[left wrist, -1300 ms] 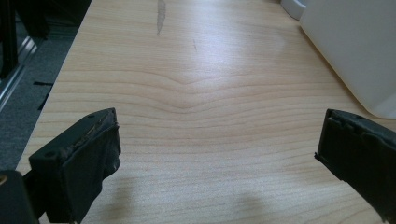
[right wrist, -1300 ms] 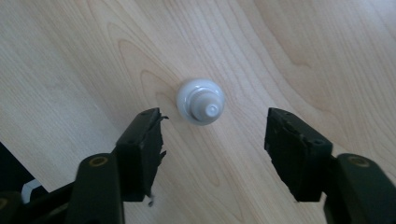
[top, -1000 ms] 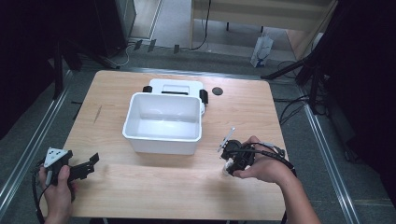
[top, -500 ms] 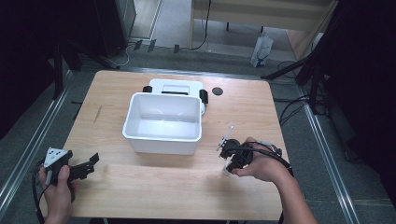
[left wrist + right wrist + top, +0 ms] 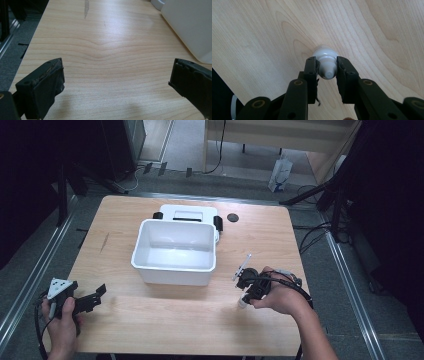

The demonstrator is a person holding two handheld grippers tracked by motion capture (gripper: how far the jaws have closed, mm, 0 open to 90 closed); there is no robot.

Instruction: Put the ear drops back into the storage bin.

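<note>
My surface (image 5: 150, 325): light wood. On it: white tub (image 5: 175, 251), white box (image 5: 187, 213) behind it, dark disc (image 5: 232, 217), small white bottle (image 5: 325, 62).

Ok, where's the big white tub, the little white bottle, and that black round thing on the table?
white tub (image 5: 172, 268), high view, on its near outer wall.
little white bottle (image 5: 326, 66), right gripper view, on its ribbed cap between the jaws.
black round thing (image 5: 232, 217), high view, on its middle.

Bare wooden table (image 5: 165, 320) extends along the near edge between both hands. The white tub (image 5: 175, 251) blocks the centre, with a white device (image 5: 187, 213) touching its far side. A small white bottle (image 5: 326, 65) stands between the right gripper's (image 5: 326, 67) jaws.
</note>
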